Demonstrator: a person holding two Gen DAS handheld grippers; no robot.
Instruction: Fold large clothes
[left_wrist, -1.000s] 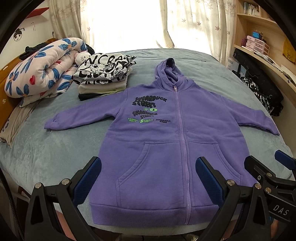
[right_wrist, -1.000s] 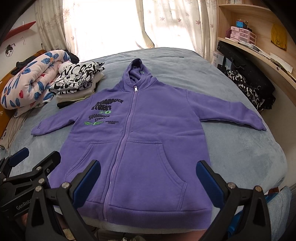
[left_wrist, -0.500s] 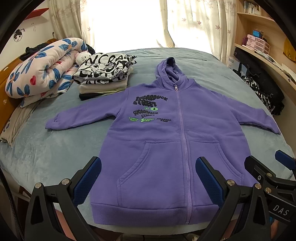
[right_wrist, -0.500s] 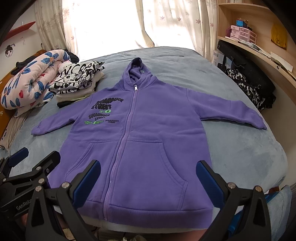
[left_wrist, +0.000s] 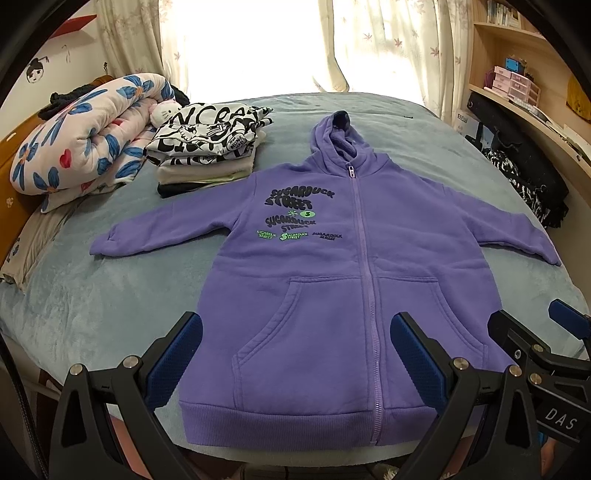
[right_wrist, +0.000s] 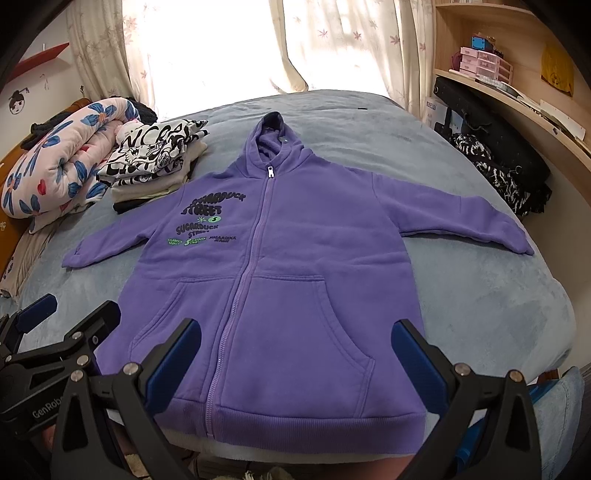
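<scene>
A purple zip-up hoodie (left_wrist: 332, 288) (right_wrist: 280, 280) lies flat and face up on the bed, zipped shut, hood pointing away, both sleeves spread out to the sides. Black and green lettering covers its left chest. My left gripper (left_wrist: 295, 354) hovers open above the hem, nothing between its blue pads. My right gripper (right_wrist: 295, 354) is open too, over the lower right pocket, holding nothing. Each gripper shows at the edge of the other's view, the right gripper (left_wrist: 554, 332) and the left gripper (right_wrist: 55, 325).
A stack of folded clothes (left_wrist: 207, 147) sits at the back left of the grey-blue bed (left_wrist: 92, 295), beside a rolled floral quilt (left_wrist: 77, 136). Black bags (right_wrist: 495, 162) and wooden shelves (right_wrist: 517, 92) line the right side. Curtains hang behind.
Both views have tilted slightly, so the hoodie sits a little lower and nearer in frame. The hoodie has not moved and both grippers stay open.
</scene>
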